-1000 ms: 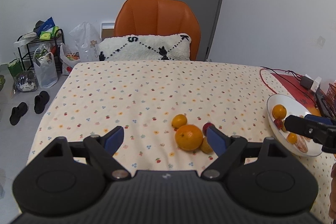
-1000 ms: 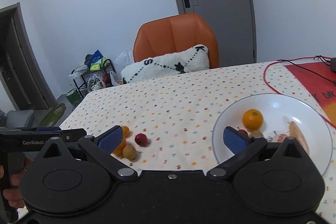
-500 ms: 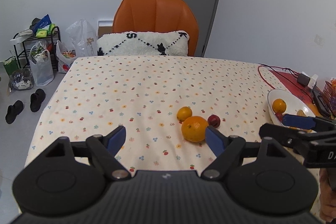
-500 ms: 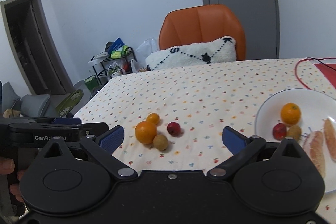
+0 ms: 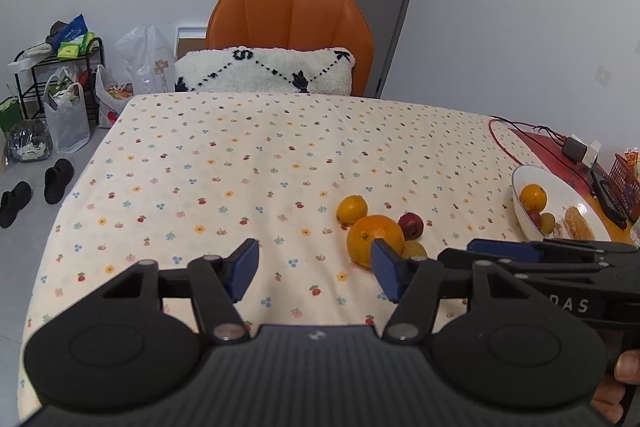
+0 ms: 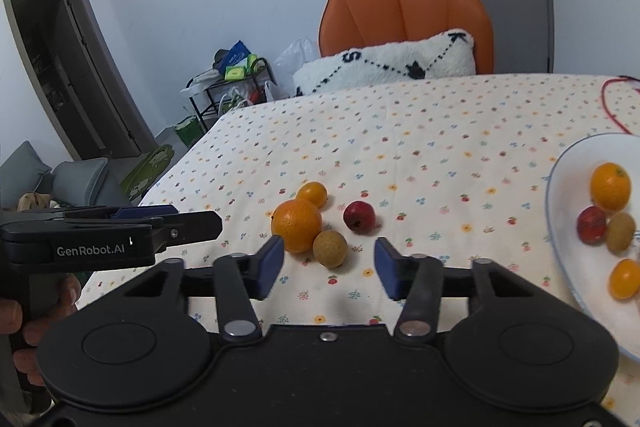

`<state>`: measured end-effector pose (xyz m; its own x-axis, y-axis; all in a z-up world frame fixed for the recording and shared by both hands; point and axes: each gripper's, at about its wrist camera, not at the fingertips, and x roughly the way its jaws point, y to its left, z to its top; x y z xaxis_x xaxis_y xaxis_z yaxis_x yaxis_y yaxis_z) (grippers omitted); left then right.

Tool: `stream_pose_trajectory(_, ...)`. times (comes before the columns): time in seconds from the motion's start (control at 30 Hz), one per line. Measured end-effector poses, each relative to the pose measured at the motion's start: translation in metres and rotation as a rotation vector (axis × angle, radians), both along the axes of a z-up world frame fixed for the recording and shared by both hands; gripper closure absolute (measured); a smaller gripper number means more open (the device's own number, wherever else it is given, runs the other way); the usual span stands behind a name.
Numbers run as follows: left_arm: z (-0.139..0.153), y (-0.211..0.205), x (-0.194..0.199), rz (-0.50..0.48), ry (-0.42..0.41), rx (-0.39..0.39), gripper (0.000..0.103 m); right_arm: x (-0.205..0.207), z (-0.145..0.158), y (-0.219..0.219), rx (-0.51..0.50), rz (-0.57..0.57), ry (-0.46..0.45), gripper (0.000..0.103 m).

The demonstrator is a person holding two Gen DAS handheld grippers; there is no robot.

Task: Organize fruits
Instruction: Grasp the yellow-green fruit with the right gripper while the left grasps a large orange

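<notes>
A big orange (image 6: 296,224), a small orange (image 6: 312,193), a red fruit (image 6: 359,215) and a brown-yellow fruit (image 6: 330,248) lie together on the flowered tablecloth (image 6: 420,147). They also show in the left wrist view, led by the big orange (image 5: 370,239). A white plate (image 6: 560,195) at the right holds several fruits and some peeled segments. My right gripper (image 6: 328,269) is open, just short of the brown-yellow fruit. My left gripper (image 5: 314,273) is open and empty, left of the fruit cluster.
An orange chair (image 5: 292,27) with a white cushion (image 5: 264,71) stands at the table's far edge. A red cable (image 5: 516,139), a charger (image 5: 574,149) and a red basket (image 5: 626,183) lie past the plate (image 5: 520,183). A rack, bags and shoes (image 5: 36,187) are on the floor at left.
My right gripper has swung left from the plate to face the loose fruit cluster, which now sits between its fingers' line. My left gripper has shifted slightly left.
</notes>
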<state>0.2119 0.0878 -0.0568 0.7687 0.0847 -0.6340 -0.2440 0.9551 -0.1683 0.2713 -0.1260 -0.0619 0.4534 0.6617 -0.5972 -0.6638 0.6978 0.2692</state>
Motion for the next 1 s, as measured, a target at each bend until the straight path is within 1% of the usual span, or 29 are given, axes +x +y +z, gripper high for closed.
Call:
stream_pose_trajectory(0.27, -0.006, 0.003, 0.011, -0.010, 0.009, -0.008, 0.045, 0.010, -0.011, 0.013, -0.010, 0.019, 0.030, 0.061)
stream_pose_trajectory(0.47, -0.011, 0.005, 0.019, -0.012, 0.019, -0.013, 0.045, 0.019, -0.019, 0.020, -0.016, 0.027, 0.043, 0.068)
stream_pose_trajectory(0.57, -0.012, 0.005, 0.023, -0.013, 0.022, -0.020, 0.045, 0.023, -0.024, 0.021, -0.015, 0.030, 0.053, 0.069)
stream_pose_trajectory(0.6, -0.012, 0.005, 0.025, -0.015, 0.023, -0.020, 0.045, 0.024, -0.025, 0.022, -0.017, 0.030, 0.055, 0.074)
stream_pose_trajectory(0.67, -0.012, 0.003, 0.028, -0.022, 0.023, -0.019, 0.045, 0.026, -0.028, 0.021, -0.002, 0.045, 0.069, 0.081)
stream_pose_trajectory(0.8, -0.012, -0.002, 0.035, -0.038, 0.023, -0.019, 0.045, 0.024, -0.026, 0.019, -0.008, 0.052, 0.055, 0.081)
stream_pose_trajectory(1.0, -0.015, -0.014, 0.046, -0.067, 0.025, -0.025, 0.045, 0.024, -0.019, 0.005, 0.007, 0.027, 0.048, 0.081)
